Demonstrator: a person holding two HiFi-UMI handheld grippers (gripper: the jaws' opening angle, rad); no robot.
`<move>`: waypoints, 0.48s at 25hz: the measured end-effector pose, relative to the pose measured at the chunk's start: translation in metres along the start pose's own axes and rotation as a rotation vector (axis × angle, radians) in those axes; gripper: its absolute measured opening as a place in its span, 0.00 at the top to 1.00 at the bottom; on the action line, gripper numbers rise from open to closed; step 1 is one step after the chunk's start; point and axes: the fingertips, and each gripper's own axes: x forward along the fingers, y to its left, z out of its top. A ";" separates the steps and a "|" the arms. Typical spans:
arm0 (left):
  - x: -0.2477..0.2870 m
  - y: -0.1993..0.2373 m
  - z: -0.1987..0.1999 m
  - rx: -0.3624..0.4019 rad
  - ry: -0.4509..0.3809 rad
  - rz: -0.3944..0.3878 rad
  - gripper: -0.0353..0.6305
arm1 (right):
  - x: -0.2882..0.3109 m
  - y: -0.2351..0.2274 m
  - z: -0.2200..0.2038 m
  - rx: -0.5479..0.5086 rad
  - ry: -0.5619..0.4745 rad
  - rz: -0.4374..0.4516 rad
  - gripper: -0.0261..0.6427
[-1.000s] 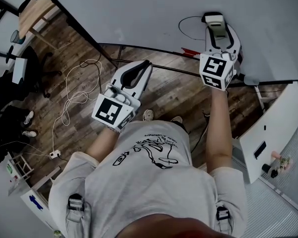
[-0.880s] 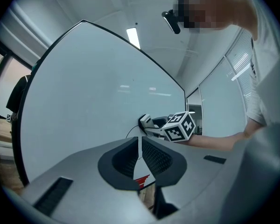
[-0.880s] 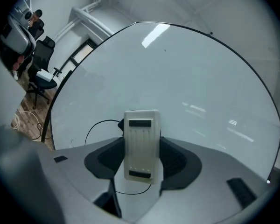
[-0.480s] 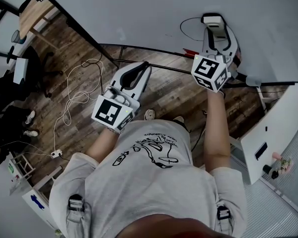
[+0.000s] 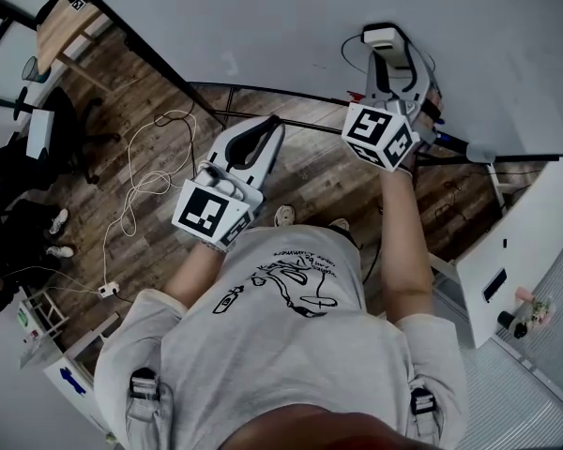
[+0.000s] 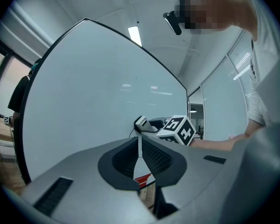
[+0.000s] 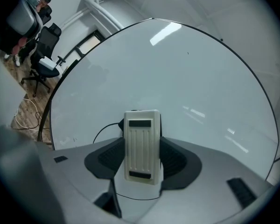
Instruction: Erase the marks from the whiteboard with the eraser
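Note:
The whiteboard [image 5: 263, 17] fills the top of the head view and has a thin black loop [image 5: 349, 56] drawn on it. My right gripper [image 5: 383, 52] is shut on a cream eraser [image 5: 381, 36] pressed flat against the board, just right of that loop. In the right gripper view the eraser [image 7: 141, 143] sits upright between the jaws of the right gripper [image 7: 141, 160], and the black line [image 7: 102, 129] curves out from its left side. My left gripper [image 5: 270, 127] hangs below the board over the floor, shut and holding nothing; it [image 6: 139, 146] faces the board.
Something red [image 5: 357, 99] lies by the board's lower edge. White cables [image 5: 136, 186] trail over the wooden floor. An office chair [image 5: 33, 134] and a wooden table [image 5: 66, 26] stand at left. A white panel [image 5: 516, 242] leans at right.
My right gripper has slid left along the whiteboard with the eraser, closer to the black loop. The left gripper has stayed where it was.

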 end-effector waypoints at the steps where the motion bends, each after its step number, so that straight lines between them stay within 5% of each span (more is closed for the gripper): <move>1: -0.001 0.000 0.000 0.000 0.000 0.001 0.89 | 0.001 0.005 0.002 -0.006 -0.002 0.006 0.60; 12: -0.014 0.005 0.004 -0.006 -0.011 0.033 0.89 | 0.012 0.076 0.008 -0.148 -0.015 0.102 0.61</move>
